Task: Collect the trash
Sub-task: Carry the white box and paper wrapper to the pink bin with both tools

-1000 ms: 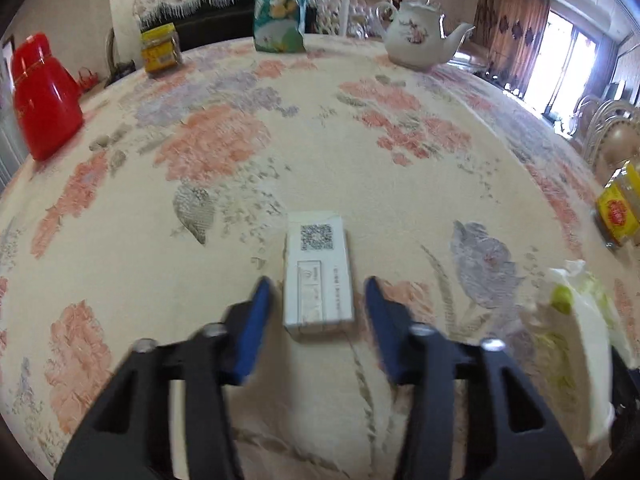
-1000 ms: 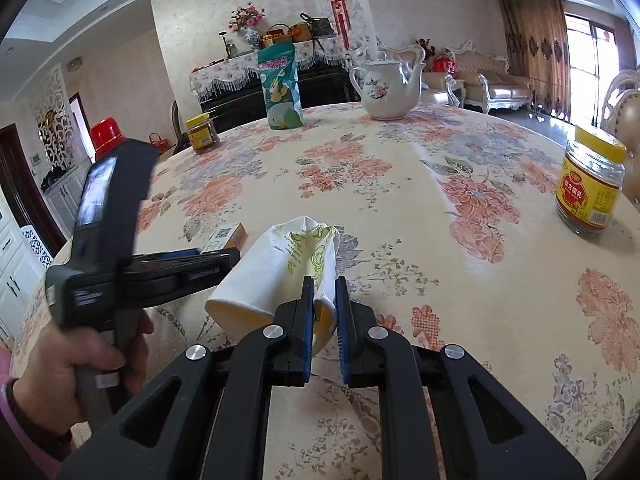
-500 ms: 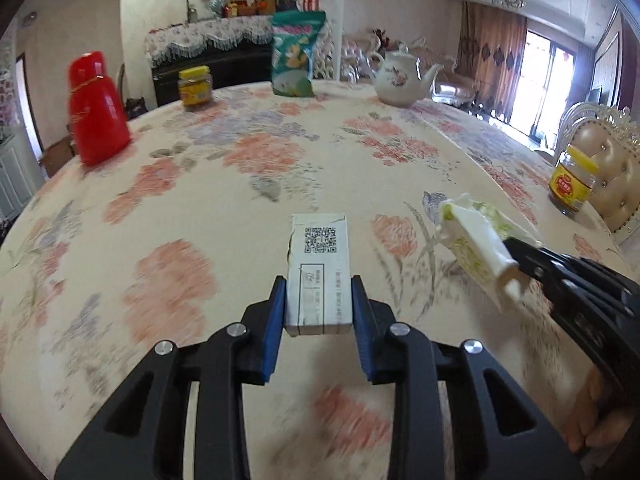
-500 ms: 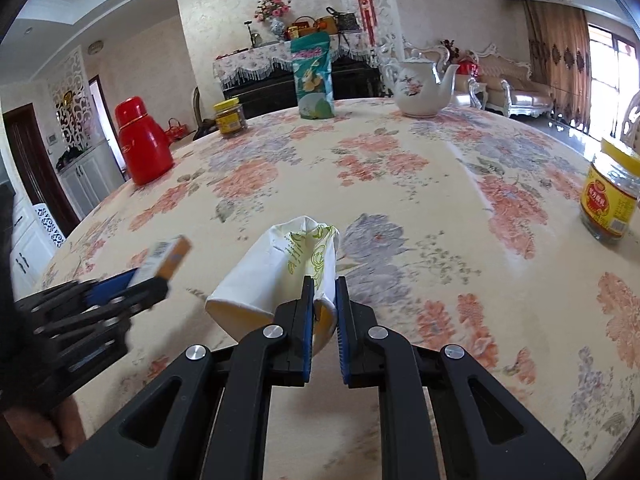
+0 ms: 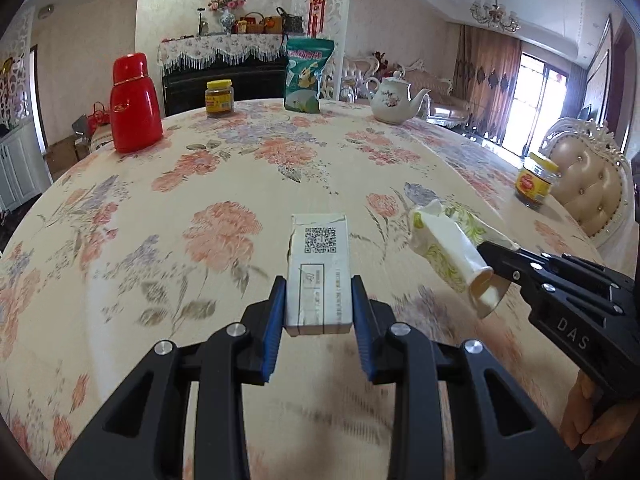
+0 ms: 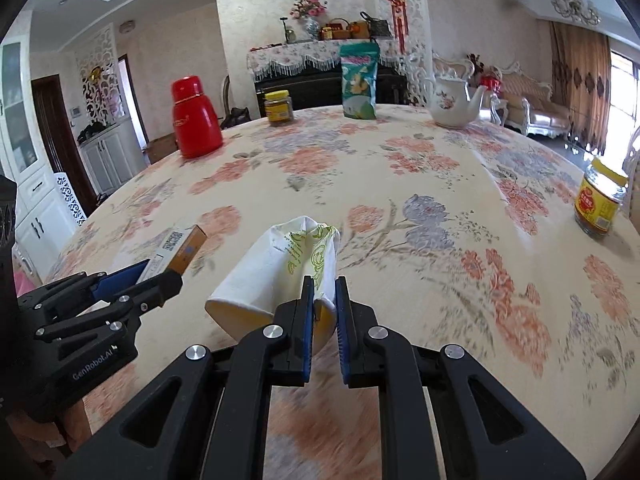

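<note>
Tongs: left (image 5: 319, 304) clamping flat rectangular cardboard box (image 5: 319, 268), right (image 6: 324, 308) pinching crumpled paper cup (image 6: 280, 276).

A big round table (image 5: 120, 208) under a floral cloth fills the room. Behind its far edge stands a dark piano (image 5: 224, 76) draped in fringed lace. Curtained windows (image 5: 536, 100) glow at right beside ornate sofas (image 6: 532, 100), below a chandelier (image 5: 495, 12).
</note>
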